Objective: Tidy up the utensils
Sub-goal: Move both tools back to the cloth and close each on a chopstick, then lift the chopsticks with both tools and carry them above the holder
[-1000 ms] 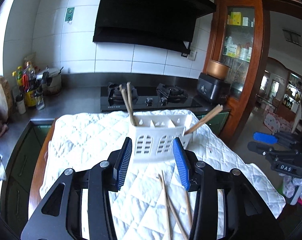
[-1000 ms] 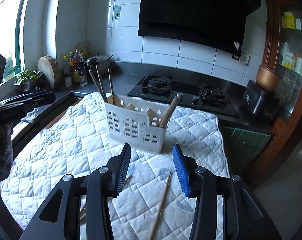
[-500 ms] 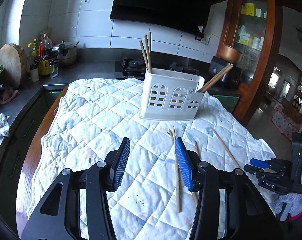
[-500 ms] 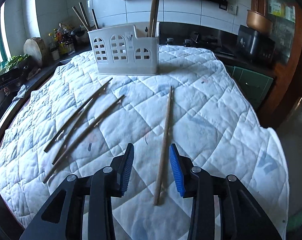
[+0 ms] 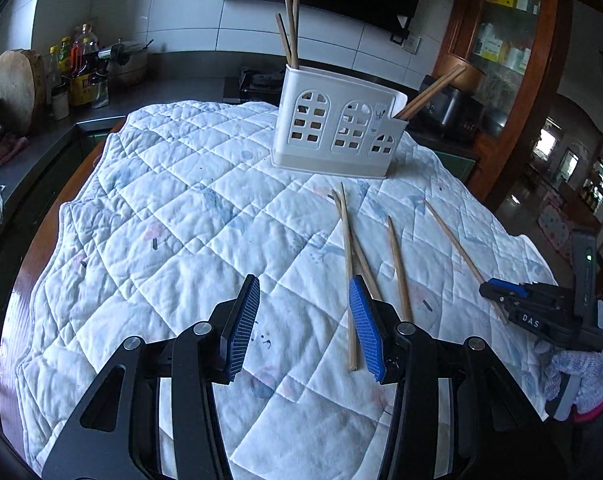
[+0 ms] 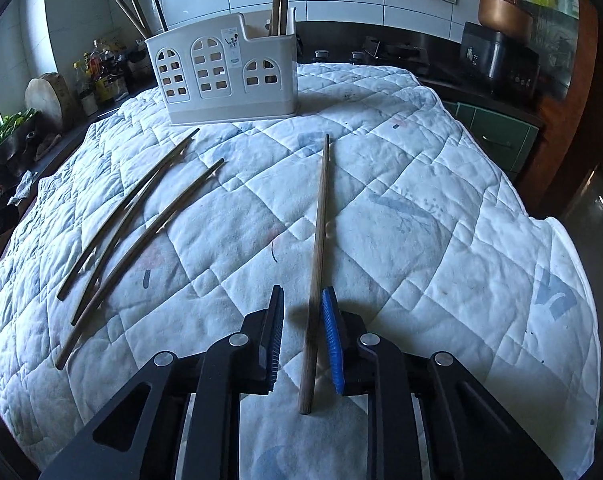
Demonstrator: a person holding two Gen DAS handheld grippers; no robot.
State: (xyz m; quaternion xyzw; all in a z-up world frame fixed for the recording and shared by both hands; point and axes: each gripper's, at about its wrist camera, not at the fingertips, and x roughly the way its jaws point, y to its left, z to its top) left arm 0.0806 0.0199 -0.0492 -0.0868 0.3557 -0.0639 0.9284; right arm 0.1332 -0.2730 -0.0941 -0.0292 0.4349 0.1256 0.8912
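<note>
The right gripper [image 6: 301, 312] sits low over the white quilted cloth [image 6: 421, 208] with a single chopstick [image 6: 319, 240] between its blue pads. Its jaws are closing; the right pad [image 6: 333, 344] lies against or just beside the stick, while a gap remains on the left-pad side, so the stick is not yet clamped. The chopstick's blunt near end projects past the pads toward the camera.

The chopstick is a straight, light-brown wooden stick, thicker at the near end. It lies flat on the cloth. Its long axis runs away from the gripper, and its far tip points toward the white utensil holder [image 6: 225, 76] but stops short of it.

Three darker chopsticks [image 6: 141, 216] lie well to the left, roughly parallel, angled toward the holder. The holder stands upright with chopsticks in its two end compartments.

The left gripper [image 5: 301, 312] hovers over the cloth, jaws apart, with nothing between the pads. Its right pad [image 5: 365, 336] is just beside a loose chopstick [image 5: 347, 272] in this view.
</note>
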